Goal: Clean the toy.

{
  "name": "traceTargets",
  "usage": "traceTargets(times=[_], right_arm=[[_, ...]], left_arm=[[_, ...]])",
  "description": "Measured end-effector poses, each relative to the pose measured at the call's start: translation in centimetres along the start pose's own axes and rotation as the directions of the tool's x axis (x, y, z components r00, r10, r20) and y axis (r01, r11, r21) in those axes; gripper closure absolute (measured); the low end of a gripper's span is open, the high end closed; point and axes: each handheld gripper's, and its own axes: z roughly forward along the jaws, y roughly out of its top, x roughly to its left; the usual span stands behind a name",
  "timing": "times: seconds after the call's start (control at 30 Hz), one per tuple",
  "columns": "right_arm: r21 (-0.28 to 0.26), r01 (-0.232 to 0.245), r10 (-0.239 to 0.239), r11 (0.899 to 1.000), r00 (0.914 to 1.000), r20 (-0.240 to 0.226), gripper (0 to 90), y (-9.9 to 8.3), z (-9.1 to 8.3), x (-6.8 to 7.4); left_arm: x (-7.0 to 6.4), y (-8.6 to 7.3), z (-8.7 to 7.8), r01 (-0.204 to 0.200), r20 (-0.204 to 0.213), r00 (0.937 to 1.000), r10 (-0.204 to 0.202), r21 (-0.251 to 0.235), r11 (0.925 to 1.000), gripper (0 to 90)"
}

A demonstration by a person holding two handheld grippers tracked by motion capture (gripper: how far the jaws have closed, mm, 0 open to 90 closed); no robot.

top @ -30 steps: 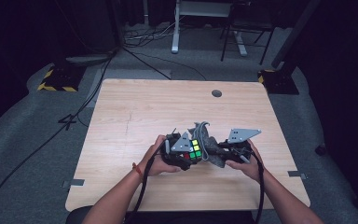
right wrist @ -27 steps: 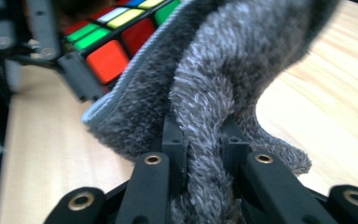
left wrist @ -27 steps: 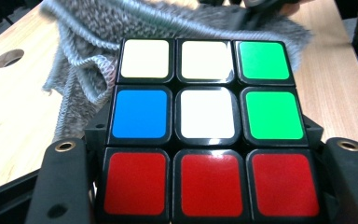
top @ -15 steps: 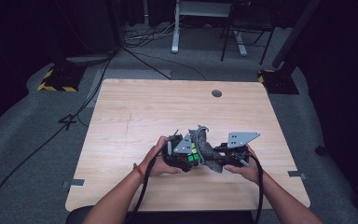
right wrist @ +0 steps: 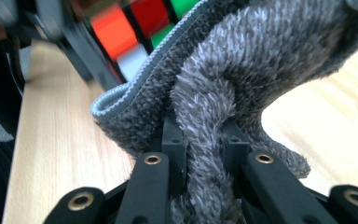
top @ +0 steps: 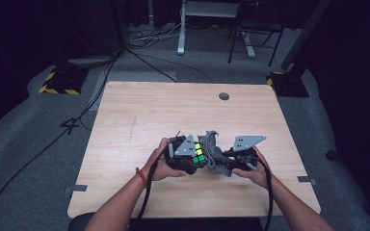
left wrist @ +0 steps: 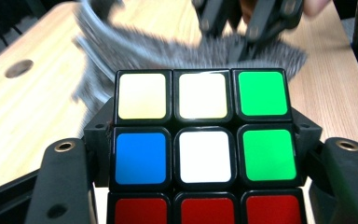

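Note:
A Rubik's cube (left wrist: pixel 203 144) with white, yellow, green, blue and red stickers sits between the jaws of my left gripper (left wrist: pixel 200 186), which is shut on it. In the high view the cube (top: pixel 198 153) is near the table's front middle, held by the left gripper (top: pixel 188 156). A grey fluffy cloth (right wrist: pixel 242 79) is pinched in my right gripper (right wrist: pixel 204 163), which is shut on it. The cloth (top: pixel 213 149) presses against the cube's far side, and the right gripper (top: pixel 229 161) sits just right of it. The cloth (left wrist: pixel 191 44) shows blurred behind the cube in the left gripper view.
The wooden table (top: pixel 139 115) has a round cable hole (top: pixel 224 96) near its far edge. Beyond it on the grey floor stand a desk leg (top: pixel 180 29), a chair base (top: pixel 250 38) and cables. A yellow-black striped block (top: pixel 58 89) lies left.
Both grippers have shifted slightly toward the table's front. The cloth has moved across the cube's face and is blurred with motion.

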Motion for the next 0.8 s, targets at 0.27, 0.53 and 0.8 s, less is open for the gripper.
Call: traceTargets(times=[0.27,0.53,0.8], right_arm=[[-0.030,-0.094,0.089,0.995,0.9850,-0.148,77.0,-0.5,0.5,-0.6],[-0.093,-0.118,0.098,0.989,0.9755,-0.197,77.1,-0.4,0.0,-0.6],[-0.124,-0.097,0.074,0.988,0.9799,-0.185,77.2,0.0,-0.5,-0.2]], left_arm=[[0.0,-0.2,-0.2,0.010,0.029,0.9995,-0.008,-0.050,0.9987,33.4],[0.1,-0.5,-0.4,0.008,0.045,0.9990,-0.007,-0.033,0.9994,32.9],[0.0,-0.4,-0.3,-0.009,0.041,0.9991,0.009,-0.008,0.9999,32.9]])
